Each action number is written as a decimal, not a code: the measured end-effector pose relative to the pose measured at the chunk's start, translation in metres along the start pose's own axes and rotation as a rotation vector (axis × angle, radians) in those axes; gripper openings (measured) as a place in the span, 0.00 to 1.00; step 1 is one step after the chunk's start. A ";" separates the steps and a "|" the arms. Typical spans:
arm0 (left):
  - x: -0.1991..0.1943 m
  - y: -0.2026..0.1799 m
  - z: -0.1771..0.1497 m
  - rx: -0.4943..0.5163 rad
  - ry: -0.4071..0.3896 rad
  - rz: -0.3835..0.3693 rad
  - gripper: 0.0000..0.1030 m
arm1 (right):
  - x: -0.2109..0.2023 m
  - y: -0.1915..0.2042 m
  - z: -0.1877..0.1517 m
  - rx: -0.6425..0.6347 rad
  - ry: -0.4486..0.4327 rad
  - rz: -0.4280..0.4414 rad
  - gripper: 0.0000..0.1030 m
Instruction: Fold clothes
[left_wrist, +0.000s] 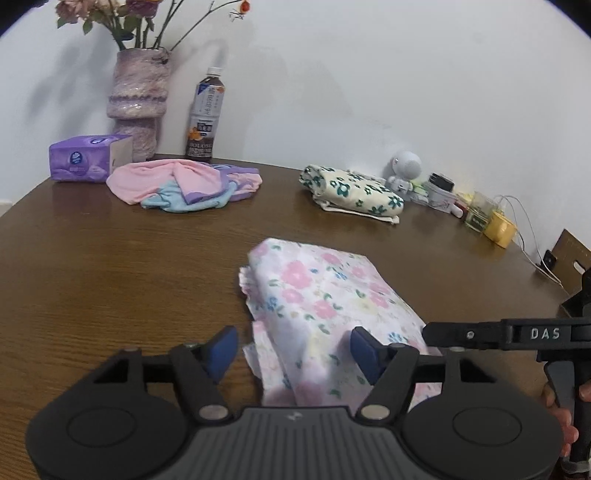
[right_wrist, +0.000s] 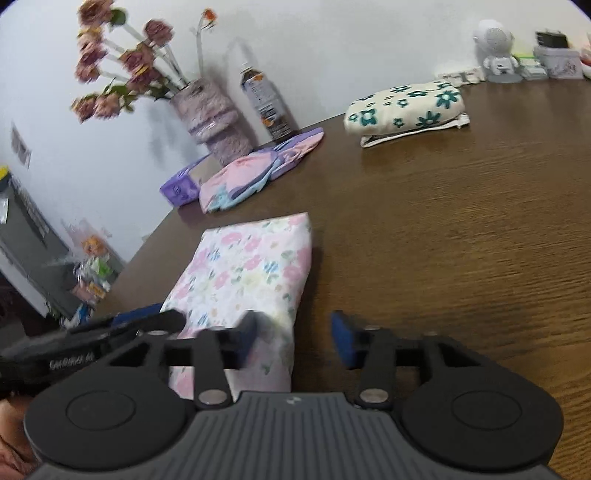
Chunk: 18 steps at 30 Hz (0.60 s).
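A folded white garment with pink flowers (left_wrist: 321, 291) (right_wrist: 243, 266) lies on the brown wooden table (left_wrist: 110, 277) (right_wrist: 443, 240). My left gripper (left_wrist: 293, 350) is open and straddles the garment's near left corner: one blue pad is over the bare table, the other over the cloth. My right gripper (right_wrist: 295, 339) is open at the garment's near right edge, with one pad over the cloth and the other over bare wood. Neither pair of pads presses the fabric. Each gripper's black finger shows in the other's view, the right (left_wrist: 498, 334) and the left (right_wrist: 110, 328).
A loose pink, blue and purple pile of clothes (left_wrist: 177, 184) (right_wrist: 251, 173) lies at the back left. A folded cream piece with green flowers (left_wrist: 354, 192) (right_wrist: 402, 107) is at the back right. Along the wall stand a purple tissue box (left_wrist: 81, 162), a vase (left_wrist: 138, 99), a bottle (left_wrist: 205, 114), an astronaut figure (left_wrist: 404, 171) and small clutter (left_wrist: 480, 214).
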<state>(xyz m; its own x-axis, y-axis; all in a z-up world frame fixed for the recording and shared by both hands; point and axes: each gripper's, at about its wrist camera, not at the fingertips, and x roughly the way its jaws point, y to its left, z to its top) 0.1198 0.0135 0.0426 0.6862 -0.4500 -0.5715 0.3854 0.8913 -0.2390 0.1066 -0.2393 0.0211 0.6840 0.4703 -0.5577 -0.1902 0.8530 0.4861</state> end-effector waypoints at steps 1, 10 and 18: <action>0.001 0.002 0.001 -0.008 0.006 -0.019 0.44 | 0.003 0.000 0.002 0.000 0.005 -0.001 0.44; 0.013 0.021 0.013 -0.134 0.014 -0.081 0.27 | 0.026 -0.003 0.019 0.068 0.059 0.090 0.33; -0.003 0.013 0.002 -0.071 0.012 -0.105 0.66 | 0.010 0.000 0.011 0.038 0.022 0.066 0.50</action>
<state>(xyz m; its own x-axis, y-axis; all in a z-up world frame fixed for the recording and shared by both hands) 0.1244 0.0266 0.0427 0.6369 -0.5407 -0.5496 0.4096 0.8412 -0.3530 0.1208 -0.2371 0.0229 0.6554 0.5304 -0.5377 -0.2069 0.8108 0.5476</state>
